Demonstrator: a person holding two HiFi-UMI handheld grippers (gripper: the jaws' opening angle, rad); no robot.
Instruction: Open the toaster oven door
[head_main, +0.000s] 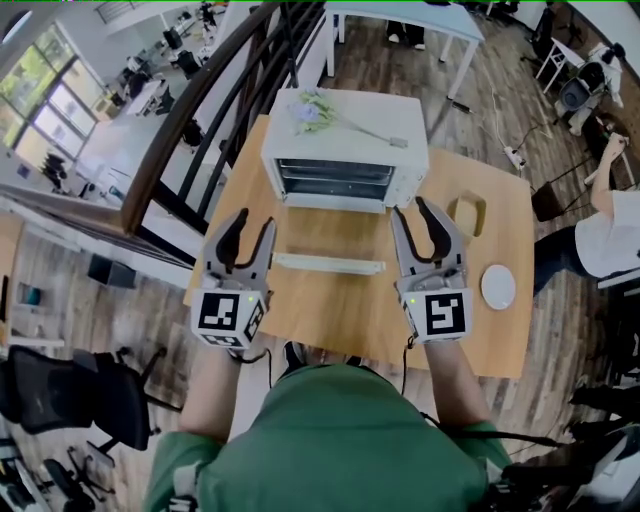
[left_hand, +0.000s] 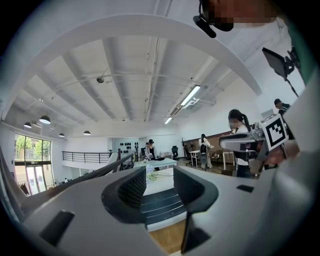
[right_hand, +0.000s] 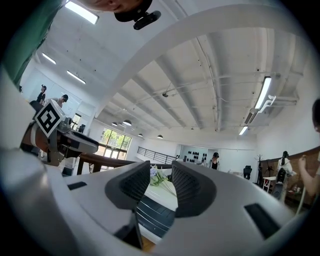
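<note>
The glass of the door (head_main: 330, 263) is hard to make out. It lies folded down flat in front of the toaster oven (head_main: 345, 150), the table's (head_main: 330, 320) wood shows through it, and only its white handle bar reads clearly. The oven stands mid-table with its mouth facing the person. Inside the dark cavity rack bars show; further in, I cannot tell. Flowers (head_main: 318, 112) lie across its top.

The left gripper (head_main: 255, 222) and right gripper (head_main: 410, 208) hover level on either side of the lowered door. Both have their jaws spread and nothing between them. Each gripper view catches just a slice of oven between the pads, the rest blocked by the gripper's own body.

To the right sit a white plate (head_main: 497, 287) and a tan square thing (head_main: 467, 213) I can't identify. A bystander at the right edge is cut off.
</note>
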